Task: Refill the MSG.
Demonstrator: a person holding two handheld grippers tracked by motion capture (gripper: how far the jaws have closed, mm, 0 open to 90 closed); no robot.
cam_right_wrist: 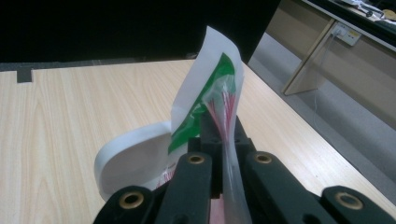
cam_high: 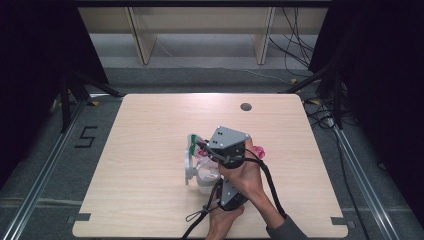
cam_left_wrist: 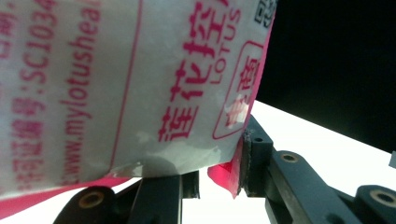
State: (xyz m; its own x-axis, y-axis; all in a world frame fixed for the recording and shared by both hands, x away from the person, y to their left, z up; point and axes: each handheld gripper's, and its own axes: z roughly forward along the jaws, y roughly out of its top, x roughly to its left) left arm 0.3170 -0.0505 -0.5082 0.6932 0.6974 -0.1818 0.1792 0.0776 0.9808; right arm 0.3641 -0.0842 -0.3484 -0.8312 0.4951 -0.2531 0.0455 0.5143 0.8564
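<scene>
Near the middle of the light wooden table [cam_high: 150,150], toward the person's edge, both grippers meet on one soft plastic packet [cam_high: 200,160]. In the high view the packet runs roughly from a green-and-white end at the left of the grippers to a pink end [cam_high: 260,150] at their right, so its long axis lies about across the table, though the hands cover most of its middle.

The right gripper [cam_right_wrist: 223,140] is fully closed on a thin edge of the packet. In the right gripper view, the white and green film [cam_right_wrist: 205,84] stands up from between the two black jaws and tilts slightly to the left, with a clear strip bearing red lines pinched right at the jaw tips. Just left of these jaws and lower down, a white rounded part of the packet [cam_right_wrist: 130,158] curves toward the table top. In the high view this gripper [cam_high: 204,146], under its grey three-cornered plate, points to the left and away from the person.

The left gripper [cam_left_wrist: 219,172] has its jaws partly apart and clamped on the pink bottom seam of the packet. In the left gripper view the white face printed with red lettering [cam_left_wrist: 116,84] rises just above the jaws, and the pink seam [cam_left_wrist: 229,179] sits against the inner face of the right-hand jaw. In the high view this gripper [cam_high: 216,182] sits nearer the person, below the right hand.
</scene>
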